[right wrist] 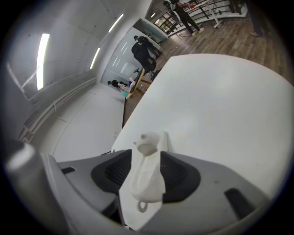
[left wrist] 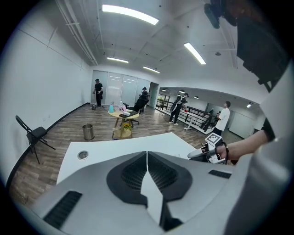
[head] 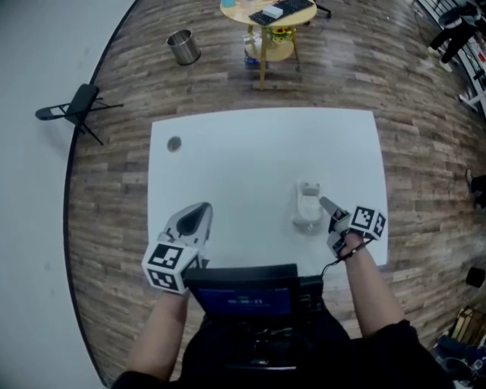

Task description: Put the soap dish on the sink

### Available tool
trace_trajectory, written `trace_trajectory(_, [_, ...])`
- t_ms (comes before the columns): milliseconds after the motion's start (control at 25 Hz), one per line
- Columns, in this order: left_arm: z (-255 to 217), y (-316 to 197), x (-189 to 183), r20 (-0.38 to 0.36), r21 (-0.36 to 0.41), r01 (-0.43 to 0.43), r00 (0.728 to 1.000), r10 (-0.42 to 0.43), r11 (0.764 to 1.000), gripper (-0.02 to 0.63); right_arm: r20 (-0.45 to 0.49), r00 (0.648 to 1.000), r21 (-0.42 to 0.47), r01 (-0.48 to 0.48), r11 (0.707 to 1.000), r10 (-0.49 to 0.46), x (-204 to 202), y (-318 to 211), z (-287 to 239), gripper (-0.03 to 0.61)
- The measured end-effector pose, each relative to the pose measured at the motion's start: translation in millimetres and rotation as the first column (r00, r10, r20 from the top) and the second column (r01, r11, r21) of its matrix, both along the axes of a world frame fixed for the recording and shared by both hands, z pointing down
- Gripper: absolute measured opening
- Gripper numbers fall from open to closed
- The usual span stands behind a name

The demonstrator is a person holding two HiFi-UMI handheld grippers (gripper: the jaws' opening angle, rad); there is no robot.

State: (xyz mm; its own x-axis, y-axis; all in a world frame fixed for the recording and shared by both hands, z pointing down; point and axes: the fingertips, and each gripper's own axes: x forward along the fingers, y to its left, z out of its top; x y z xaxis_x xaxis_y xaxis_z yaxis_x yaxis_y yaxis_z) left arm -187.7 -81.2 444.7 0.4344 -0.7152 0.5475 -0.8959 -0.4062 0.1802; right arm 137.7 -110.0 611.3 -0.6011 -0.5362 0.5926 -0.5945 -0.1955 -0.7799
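Closest to me, a dark box with a blue screen [head: 243, 292] sits at the near table edge between my forearms.

Left gripper [head: 199, 211] [left wrist: 147, 158] hangs over the near-left of the white table [head: 250, 152]. Jaws are together, nothing between them.

Right gripper [head: 325, 203] [right wrist: 146, 153] is at the near-right, pointing up-left. Its jaws are at a narrow gap, closed in on the soap dish [head: 307, 216] [right wrist: 146, 174]. That is a white elongated piece with a knob at the far end and a small ring at the near end. It lies along the jaw line and overlaps both dark pads. I can't tell whether it is lifted or resting on the table.

A flat white block [head: 307, 188] [right wrist: 164, 137] sits just behind the dish's far end, touching or nearly so. I can't say whether that is the sink.

Further out, a round cable hole [head: 174, 143] [left wrist: 82, 155] sits near the table's far-left corner, well apart from the dish.

Past the table, on the wood floor:
- a metal bin [head: 182, 47] [left wrist: 87, 131]
- a round yellow table [head: 266, 15] [left wrist: 123, 114] with a keyboard on it
- a black folding chair [head: 76, 106] [left wrist: 32, 135] off to the left

Far end of the room: several people [left wrist: 98, 92] standing, too small for detail.
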Motion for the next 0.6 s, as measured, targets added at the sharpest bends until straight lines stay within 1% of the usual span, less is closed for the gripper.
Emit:
trace_trajectory(80, [-2.2, 1.3, 2.1, -0.009, 0.008, -0.002, 1.0, 0.002, 1.0, 0.009, 0.015, 1.0, 0.008, -0.012, 1.0, 0.012, 1.0, 7.7, -3.6, 0.213])
trace_trajectory(160, [-3.9, 1.6, 4.8, -0.013, 0.014, -0.007, 1.0, 0.007, 1.0, 0.009, 0.029, 0.999, 0.021, -0.025, 0.999, 0.025, 2.8, 13.4, -9.5, 0.189])
trace_trajectory(200, [-4.3, 1.9, 6.2, -0.012, 0.015, -0.01, 1.0, 0.01, 1.0, 0.009, 0.034, 0.999, 0.03, -0.026, 0.999, 0.025, 3.1, 15.7, -13.3, 0.187])
trace_trajectory(440, [-4.7, 1.5, 25.7, -0.027, 0.022, -0.034, 0.999, 0.035, 0.999, 0.009, 0.05, 0.999, 0.103, -0.005, 0.995, 0.0, 5.3, 22.7, -32.7, 0.141])
trace_trajectory(480, [-4.3, 1.4, 26.9, -0.029, 0.021, -0.034, 0.999, 0.034, 0.999, 0.009, 0.059, 0.998, 0.111, -0.01, 0.994, 0.003, 5.4, 23.3, -34.6, 0.121])
trace_trajectory(520, [-4.1, 1.8, 27.2, -0.03, 0.021, -0.034, 0.999, 0.034, 0.999, 0.009, 0.066, 0.998, 0.117, -0.013, 0.993, 0.005, 5.7, 24.3, -36.1, 0.121])
trace_trajectory(600, [-3.9, 3.9, 26.2, -0.029, 0.021, -0.033, 0.999, 0.033, 0.999, 0.009, 0.068, 0.998, 0.136, -0.01, 0.991, 0.001, 5.8, 26.9, -40.7, 0.101])
